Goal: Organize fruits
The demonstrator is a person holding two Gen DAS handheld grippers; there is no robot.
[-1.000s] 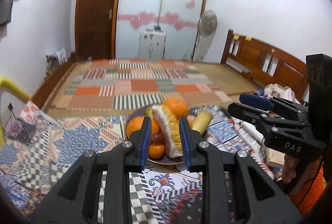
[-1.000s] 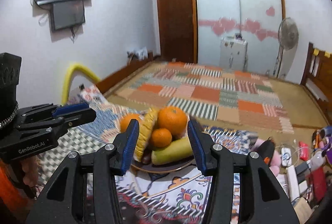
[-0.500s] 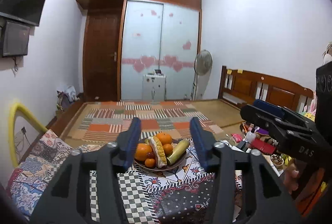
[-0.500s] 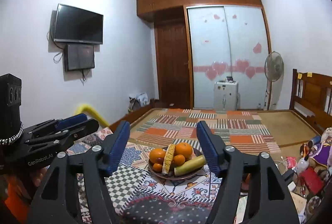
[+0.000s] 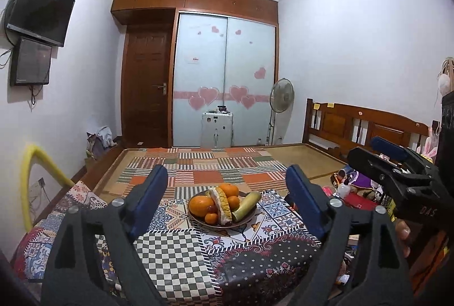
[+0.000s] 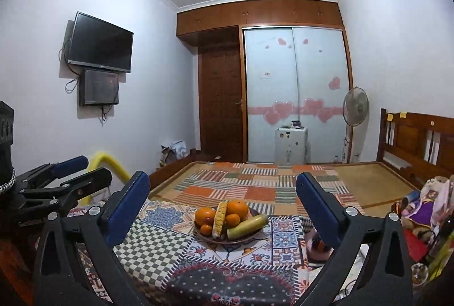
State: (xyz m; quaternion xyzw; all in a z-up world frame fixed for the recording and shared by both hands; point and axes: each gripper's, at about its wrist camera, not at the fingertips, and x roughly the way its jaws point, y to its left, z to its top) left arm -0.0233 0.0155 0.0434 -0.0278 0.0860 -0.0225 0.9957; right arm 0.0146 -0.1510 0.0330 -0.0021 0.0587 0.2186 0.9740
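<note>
A dark plate (image 5: 198,221) stands on the patchwork tablecloth (image 5: 170,249) and holds oranges (image 5: 201,206), a corn cob (image 5: 220,205) and a pale green fruit (image 5: 246,206). The plate also shows in the right wrist view (image 6: 235,240) with the oranges (image 6: 205,215) and the corn cob (image 6: 219,219). My left gripper (image 5: 225,177) is open and empty, held well back from the plate. My right gripper (image 6: 224,185) is open and empty, also back from it.
A bed with a patchwork cover (image 5: 204,167) lies behind the table. A wooden headboard (image 5: 363,127) stands at the right, a fan (image 5: 281,101) and a wardrobe (image 5: 224,79) at the back. Cluttered toys and bottles (image 6: 425,209) lie to the right.
Both grippers have pulled back and up, away from the plate, and their jaws have opened wider. The fruit stays on the plate.
</note>
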